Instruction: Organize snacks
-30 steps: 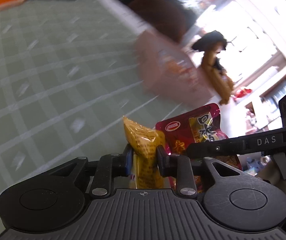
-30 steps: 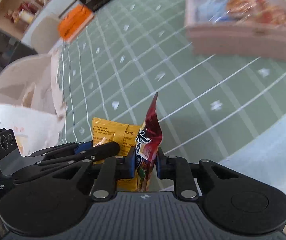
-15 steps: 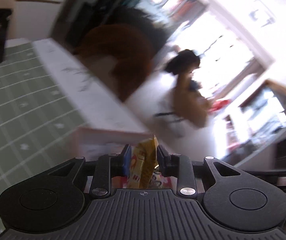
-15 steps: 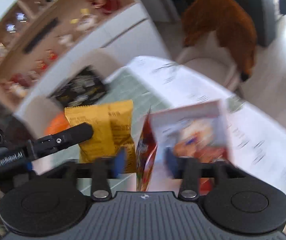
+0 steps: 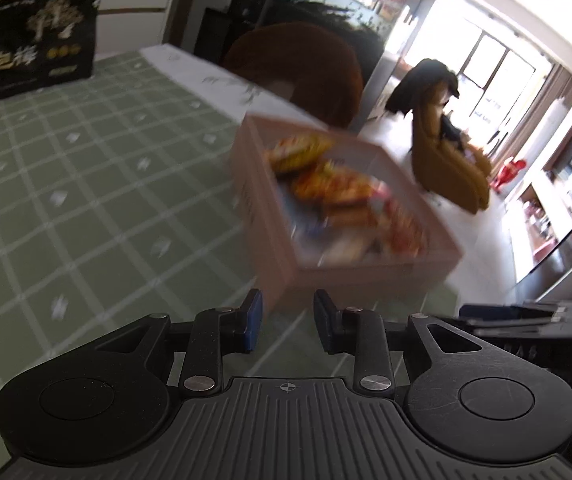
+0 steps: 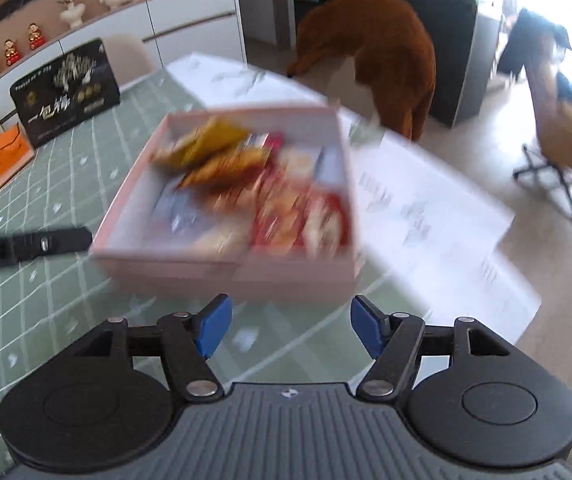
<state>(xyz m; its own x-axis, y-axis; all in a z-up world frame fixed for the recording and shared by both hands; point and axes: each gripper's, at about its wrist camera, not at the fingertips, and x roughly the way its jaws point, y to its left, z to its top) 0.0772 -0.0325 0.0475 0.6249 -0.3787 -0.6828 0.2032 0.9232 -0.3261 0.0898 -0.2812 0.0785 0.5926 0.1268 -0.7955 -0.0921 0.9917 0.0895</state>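
Observation:
A pink box (image 5: 345,284) (image 6: 226,276) stands on the green checked cloth, holding several snack packets (image 5: 337,188) (image 6: 246,184), all blurred. A yellow packet (image 6: 206,140) lies at its far left and a red one (image 6: 297,216) at its near right. My left gripper (image 5: 287,326) hovers just short of the box's near corner, open, with nothing between its fingers. My right gripper (image 6: 289,326) is in front of the box's near wall; its jaws are opening wide and are empty. A finger of the left gripper (image 6: 26,246) shows to the left of the box.
A black snack bag (image 5: 34,60) (image 6: 66,88) stands at the far end of the table, with an orange box (image 6: 0,158) beside it. White printed sheets (image 6: 425,208) lie right of the pink box. A brown chair (image 6: 381,52) stands past the table edge.
The left gripper held a yellow packet and the right a red one; both now stand open and empty. Both views have swung from above the box to just in front of it.

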